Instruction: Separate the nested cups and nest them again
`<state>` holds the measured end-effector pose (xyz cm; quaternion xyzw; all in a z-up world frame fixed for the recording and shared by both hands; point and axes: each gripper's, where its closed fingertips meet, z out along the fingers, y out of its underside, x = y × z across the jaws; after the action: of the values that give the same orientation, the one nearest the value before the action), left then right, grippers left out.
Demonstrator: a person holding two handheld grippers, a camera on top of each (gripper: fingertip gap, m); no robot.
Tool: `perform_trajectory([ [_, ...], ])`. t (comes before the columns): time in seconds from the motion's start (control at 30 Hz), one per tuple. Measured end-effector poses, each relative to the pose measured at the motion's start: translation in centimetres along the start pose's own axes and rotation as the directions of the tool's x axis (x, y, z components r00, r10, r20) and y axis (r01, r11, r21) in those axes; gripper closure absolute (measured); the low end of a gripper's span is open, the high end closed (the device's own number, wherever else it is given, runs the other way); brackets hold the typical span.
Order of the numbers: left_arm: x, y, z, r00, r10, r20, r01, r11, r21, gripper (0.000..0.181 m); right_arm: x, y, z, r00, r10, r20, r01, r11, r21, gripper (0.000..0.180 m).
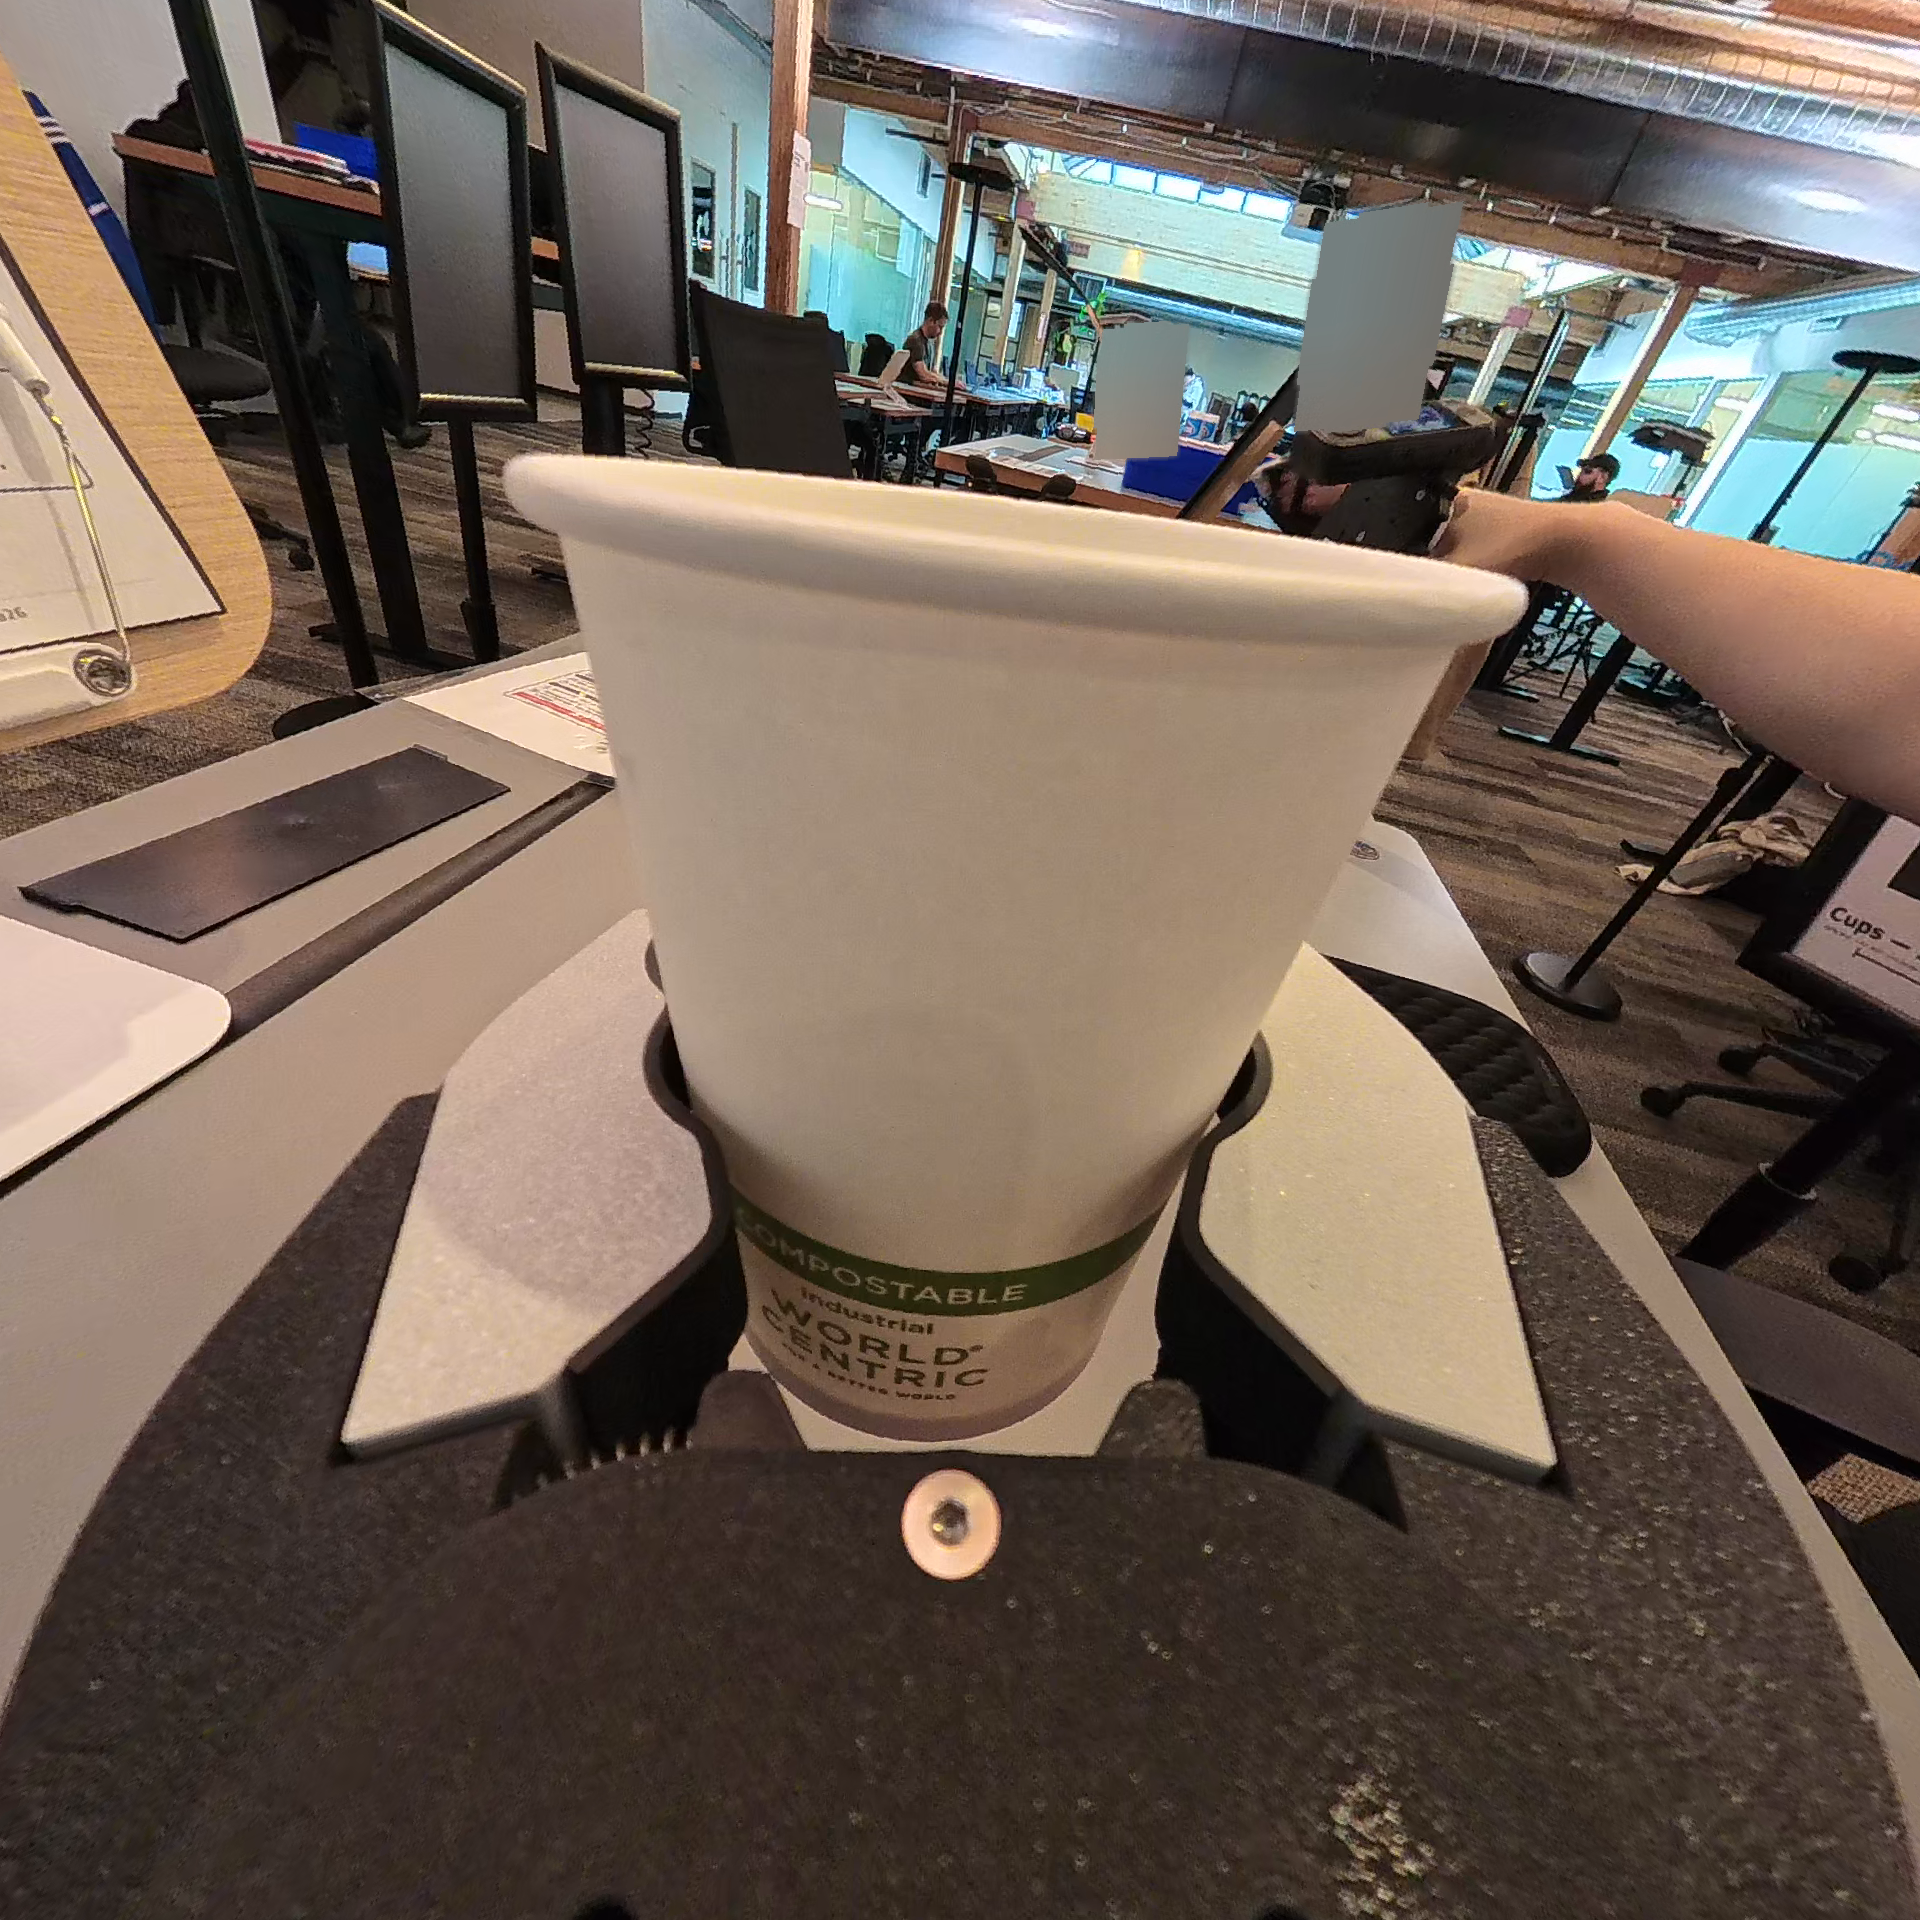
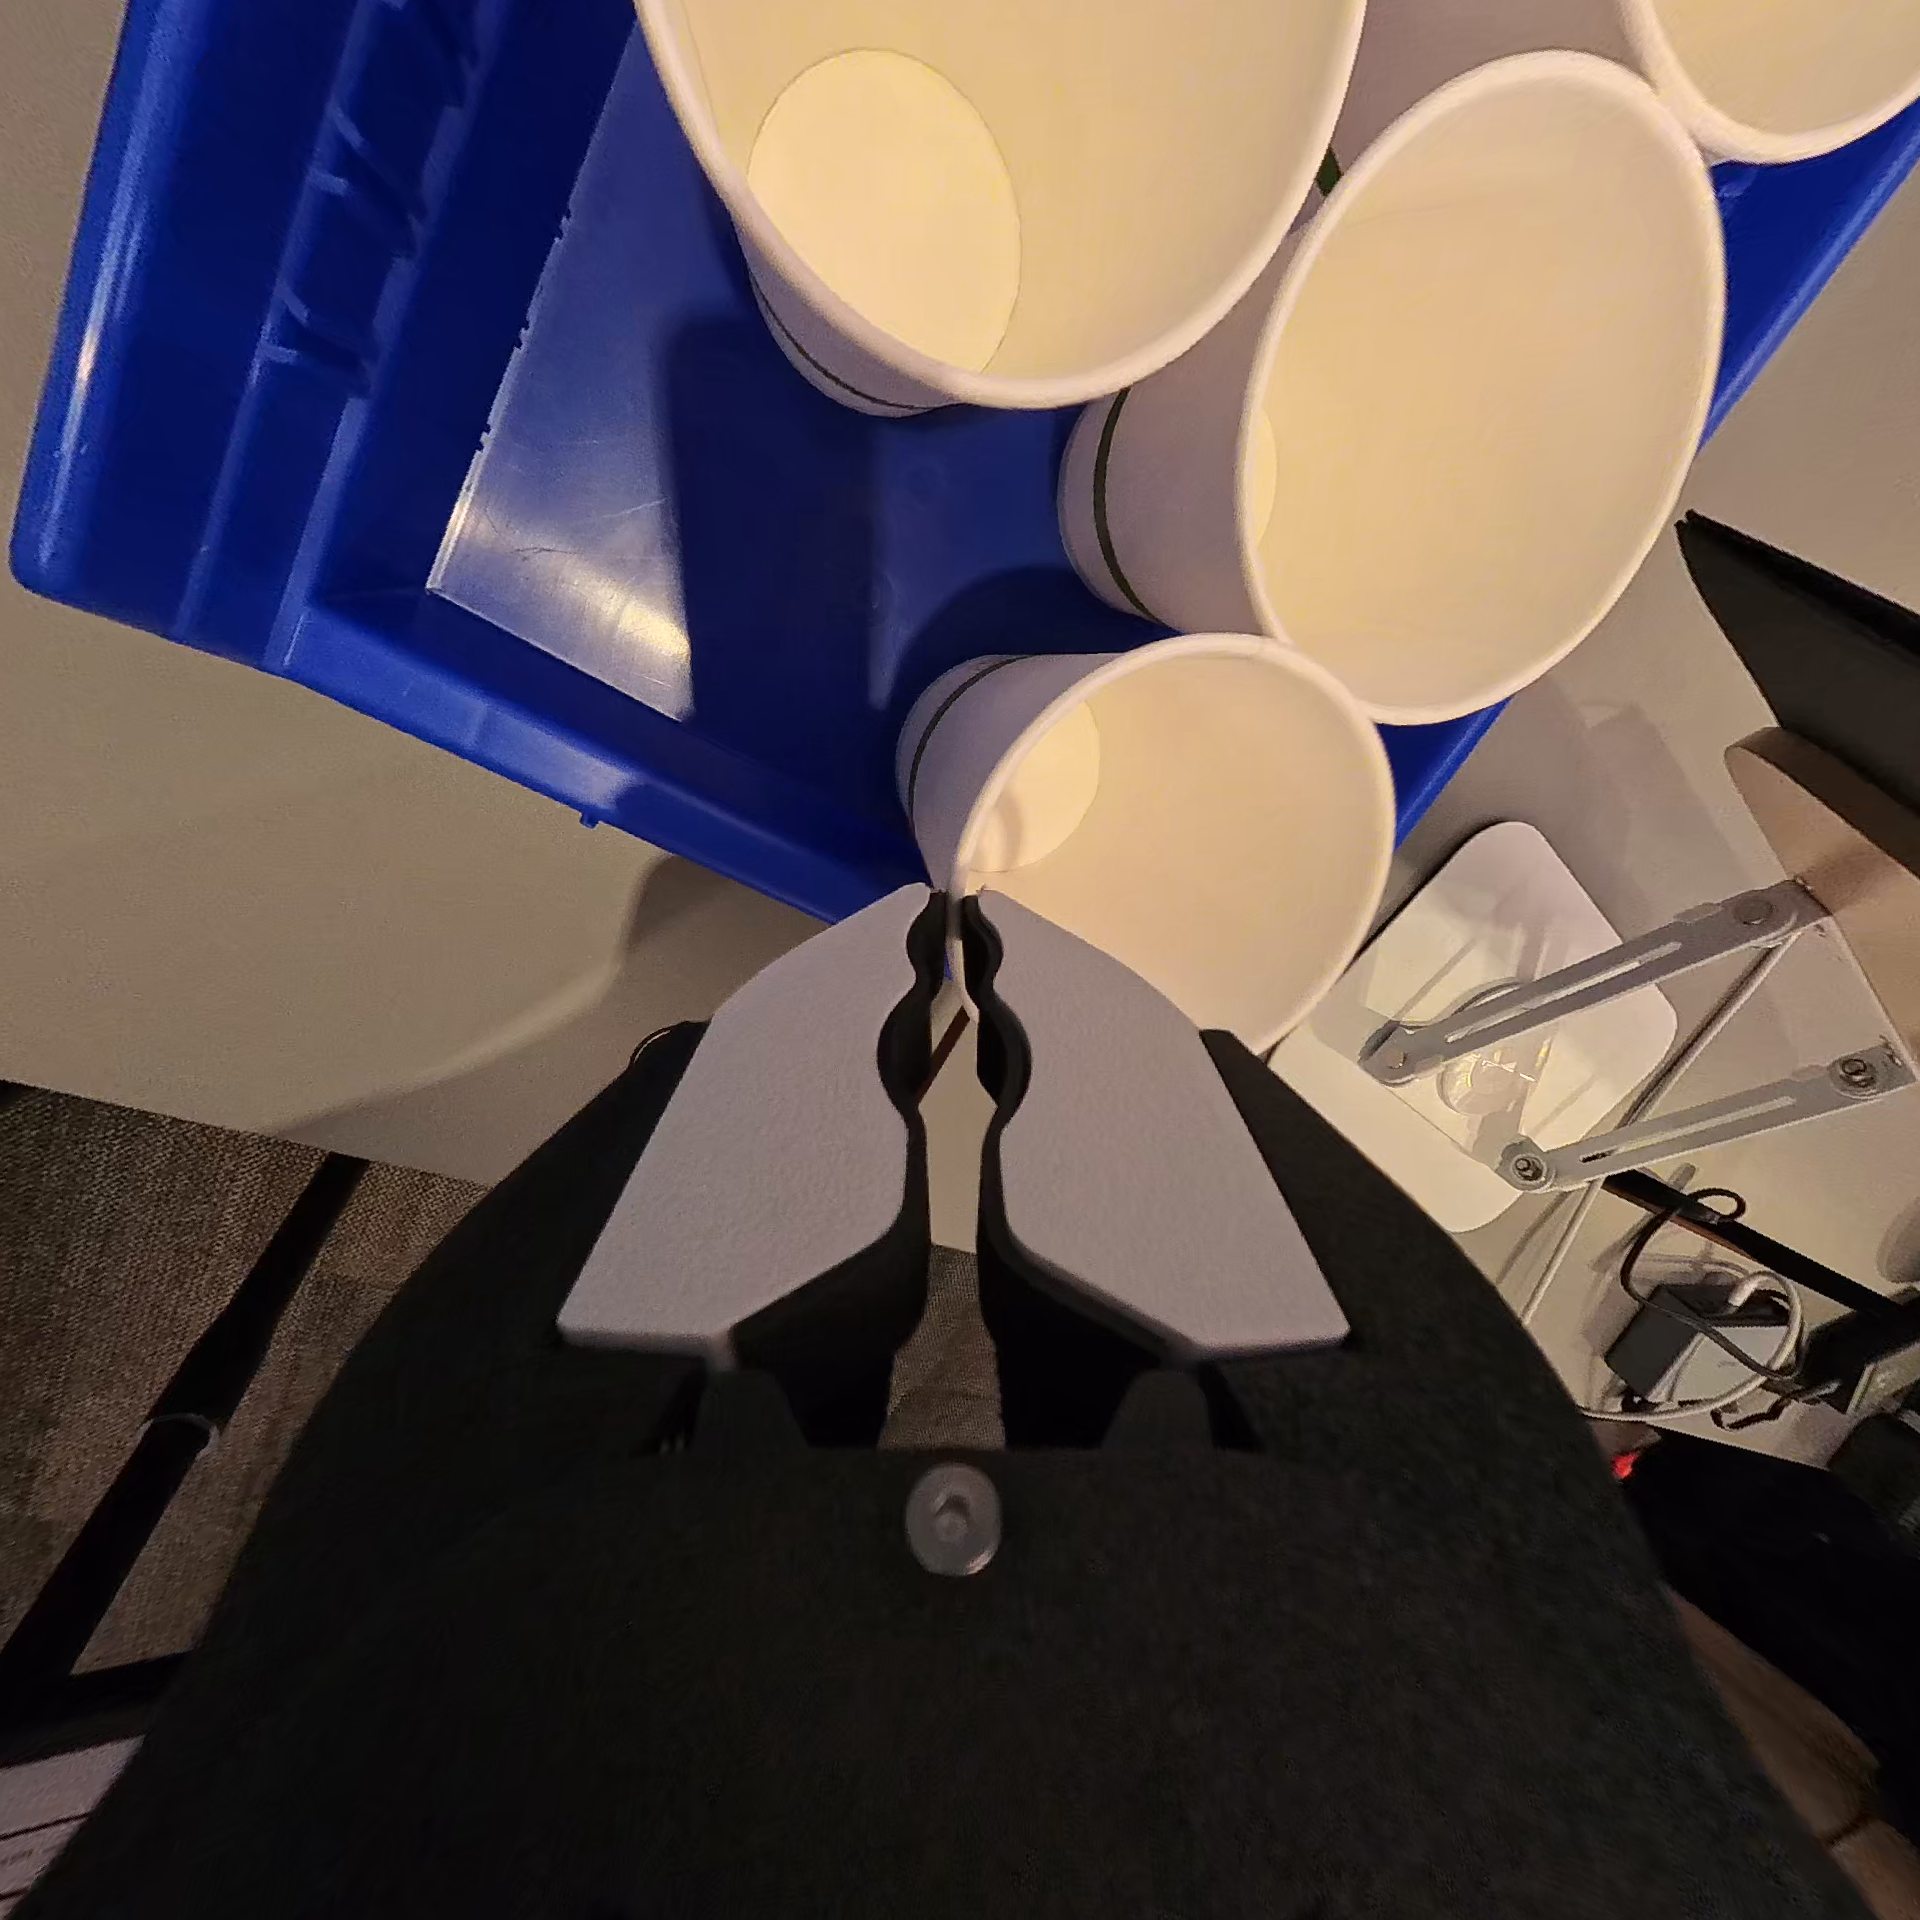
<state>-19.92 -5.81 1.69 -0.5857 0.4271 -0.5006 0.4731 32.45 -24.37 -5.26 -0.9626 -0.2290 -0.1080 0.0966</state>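
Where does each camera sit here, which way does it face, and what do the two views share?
Left wrist view: on the left tool, looking level across a grey table into an office; its fingers clasp a white paper cup near the base; a forearm with the other tool shows far right.
Right wrist view: on the right tool, looking down into a blue bin of cups; its fingers pinch the rim of the nearest cup.
Shared: no single object certainly; both show the same kind of white cup.

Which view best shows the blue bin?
The right wrist view: the blue bin shows its floor and wall, with paper cups over it. The left wrist view shows only a far blue shape, perhaps that bin.
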Motion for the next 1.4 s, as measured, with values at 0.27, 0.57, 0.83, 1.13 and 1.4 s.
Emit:
perform_trajectory([
  [0.27, 0.0, 0.1, 0.0, 1.0, 0.001, -0.001, -0.001, 1.0, -0.005, 0.081, 0.2, -0.4, 0.4, 1.0, -0.014, -0.016, 0.014, 1.0, 0.001, 0.177],
  [0.57, 0.0, 0.2, 0.1, 1.0, 0.002, -0.001, -0.002, 1.0, -0.008, 0.081, -0.2, -0.1, 0.0, 0.999, 0.017, 0.043, -0.017, 1.0, -0.021, 0.177],
  [0.83, 0.0, 0.2, 0.1, 1.0, 0.0, -0.001, 0.0, 1.0, -0.008, 0.081, -0.1, -0.2, -0.5, 0.999, 0.017, 0.038, -0.018, 1.0, 0.016, 0.177],
  [1.13, 0.1, 0.2, 0.1, 1.0, 0.0, -0.003, 0.0, 1.0, -0.006, 0.081, 0.0, 0.8, -0.2, 1.0, -0.014, 0.004, 0.014, 1.0, -0.021, 0.177],
  [1.4, 0.1, 0.3, 0.2, 1.0, 0.002, -0.004, -0.002, 1.0, -0.01, 0.081, -0.1, 0.5, 0.3, 1.0, -0.014, 0.021, 0.015, 0.999, -0.048, 0.177],
])
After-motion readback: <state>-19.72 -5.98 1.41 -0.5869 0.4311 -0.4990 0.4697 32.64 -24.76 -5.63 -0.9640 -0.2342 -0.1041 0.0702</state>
